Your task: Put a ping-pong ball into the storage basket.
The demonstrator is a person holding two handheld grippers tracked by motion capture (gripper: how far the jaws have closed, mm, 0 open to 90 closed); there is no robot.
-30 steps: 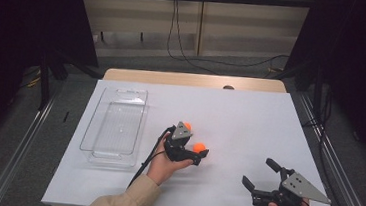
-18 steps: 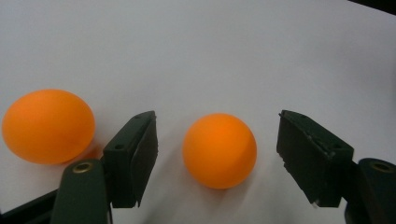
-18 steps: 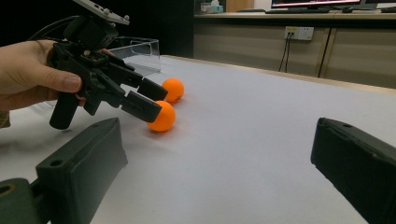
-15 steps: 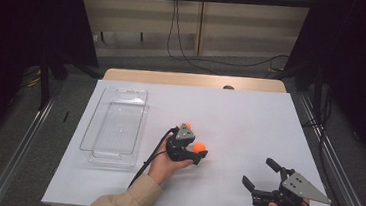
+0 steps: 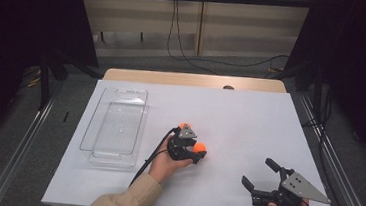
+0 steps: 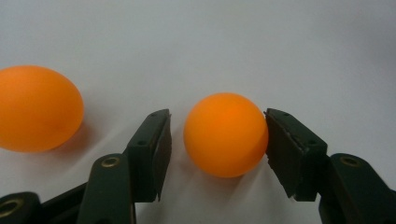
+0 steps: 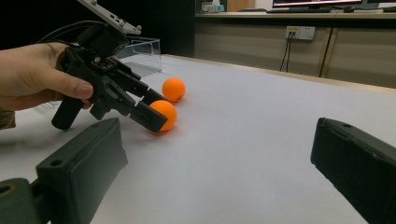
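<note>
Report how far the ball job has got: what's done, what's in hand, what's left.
Done: nothing visibly; the clear tray holds no ball. In hand: the left hand-held gripper has just been closing around one orange ball; one pad seems to touch it, the other stands a sliver off, so no firm grip yet. Left: probably lifting that ball, then the second orange ball beside it on the table. The right hand-held gripper waits open.

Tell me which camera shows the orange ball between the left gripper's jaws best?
The left gripper view: the ball sits large between both jaws, one pad touching, the other just apart. The right gripper view shows it from the side, partly hidden; the high view shows a small orange dot.
</note>
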